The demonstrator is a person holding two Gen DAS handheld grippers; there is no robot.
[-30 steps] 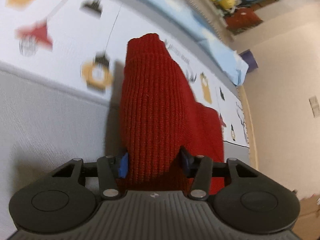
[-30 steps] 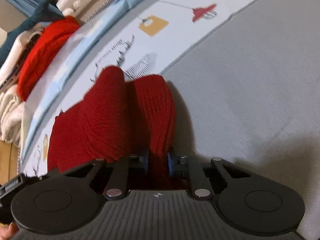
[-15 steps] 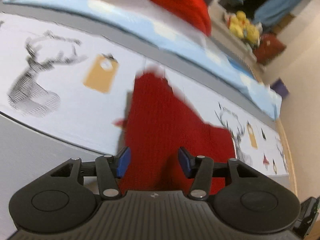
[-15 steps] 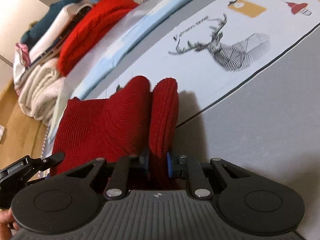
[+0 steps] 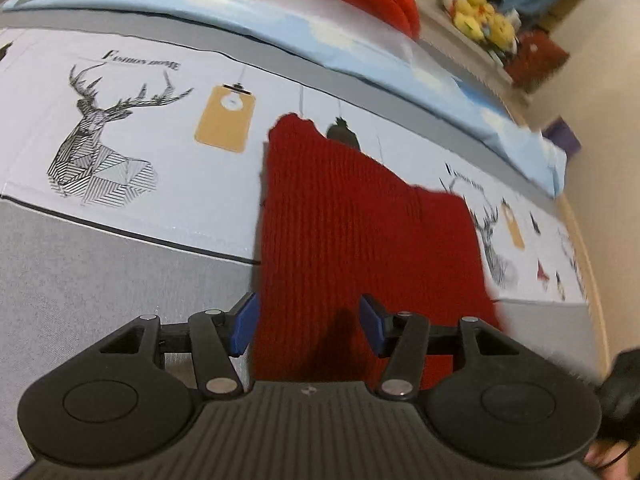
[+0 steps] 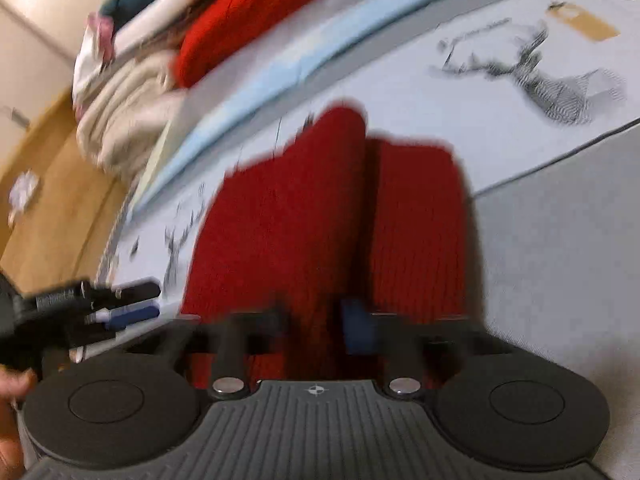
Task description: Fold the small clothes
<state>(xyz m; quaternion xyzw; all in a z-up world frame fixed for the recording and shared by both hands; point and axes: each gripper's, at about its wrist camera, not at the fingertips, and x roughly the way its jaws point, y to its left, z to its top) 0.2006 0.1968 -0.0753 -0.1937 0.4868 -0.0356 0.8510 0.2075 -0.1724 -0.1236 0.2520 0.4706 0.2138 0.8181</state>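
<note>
Sweater (image 5: 360,232) carried onward, "Fashion Home" print (image 5: 140,61)

Grey bed cover (image 5: 80,272) with deer print, pale blue sheet (image 5: 360,36) behind, beige wall (image 5: 600,100), wooden floor (image 6: 60,200).

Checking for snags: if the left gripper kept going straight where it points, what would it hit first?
Most likely the red knit garment lying between the left gripper's open jaws, with the printed bed cover beneath it; depth is unclear.

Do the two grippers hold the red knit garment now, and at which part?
Neither grips it. The left gripper is open over the red knit; the right gripper has just been opening, near edge between its jaws.
</note>
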